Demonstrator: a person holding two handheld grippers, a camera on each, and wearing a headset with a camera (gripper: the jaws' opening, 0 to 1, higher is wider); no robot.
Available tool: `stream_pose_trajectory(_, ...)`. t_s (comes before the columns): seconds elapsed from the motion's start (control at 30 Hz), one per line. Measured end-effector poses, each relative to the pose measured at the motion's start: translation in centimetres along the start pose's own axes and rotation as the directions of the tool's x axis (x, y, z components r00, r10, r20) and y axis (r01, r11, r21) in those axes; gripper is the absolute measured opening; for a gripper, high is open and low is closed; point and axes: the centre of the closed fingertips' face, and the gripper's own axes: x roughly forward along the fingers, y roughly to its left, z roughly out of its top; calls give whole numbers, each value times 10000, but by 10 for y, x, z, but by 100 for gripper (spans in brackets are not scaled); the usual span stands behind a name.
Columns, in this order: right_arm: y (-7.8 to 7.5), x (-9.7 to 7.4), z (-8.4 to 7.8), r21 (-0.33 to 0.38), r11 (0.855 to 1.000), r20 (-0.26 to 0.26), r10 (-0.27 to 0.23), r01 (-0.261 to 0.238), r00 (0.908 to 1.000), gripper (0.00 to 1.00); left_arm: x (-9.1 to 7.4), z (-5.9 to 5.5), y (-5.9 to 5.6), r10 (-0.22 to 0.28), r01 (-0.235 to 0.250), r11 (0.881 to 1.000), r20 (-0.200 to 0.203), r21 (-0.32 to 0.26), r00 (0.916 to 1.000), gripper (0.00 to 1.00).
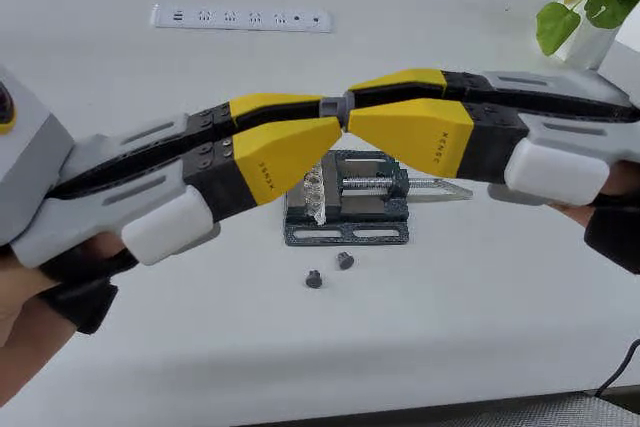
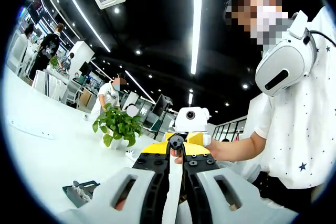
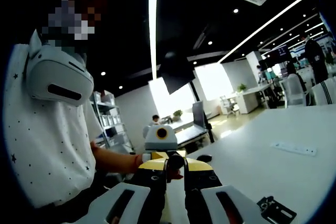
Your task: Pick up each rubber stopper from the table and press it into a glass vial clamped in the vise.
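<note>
Now the small dark-grey rubber stopper hangs high, pinched from both sides: yellow-and-black left gripper and right gripper meet nose to nose, jaws narrow. Straight below waits the dark metal vise with its clear glass vials, equally near either hand. 2 spare stoppers lie just beyond it.

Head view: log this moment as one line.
left gripper: shut on rubber stopper | right gripper: shut on same, tip to tip | loose stoppers: two on table | vise: below tips

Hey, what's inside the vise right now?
Clear glass vials stand clamped in the vise, too blurry to count. The left gripper covers the vise's rear left corner, so anything there is hidden.
</note>
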Motion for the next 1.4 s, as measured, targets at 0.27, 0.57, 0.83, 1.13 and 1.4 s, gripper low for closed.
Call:
stream_pose_trajectory(0.27, 1, -1, 0, -16, 10000, -56, 70, -70, 10000, 7, 0, 1, -2, -32, 32, 10000, 1, -77, 10000, 4)
stream_pose_trajectory(0.57, -3, -4, -1, -276, 9995, -283, 128, -136, 9995, 7, -2, 0, -2, -41, 40, 9999, -55, -164, 10000, 4)
stream_pose_trajectory(0.83, -5, -5, 1, -350, 9993, -309, 136, -147, 9994, 7, -1, 2, -3, -26, 28, 9997, 88, -232, 10000, 4)
stream_pose_trajectory(1.13, -6, -6, 2, -363, 9992, -320, 144, -156, 9994, 8, -1, 4, -2, -28, 33, 9996, 188, -269, 9998, 4)
stream_pose_trajectory(1.4, -6, -4, 2, -286, 9995, -266, 131, -138, 9996, 8, -2, 4, -1, -15, 19, 9997, 179, -236, 9998, 4)
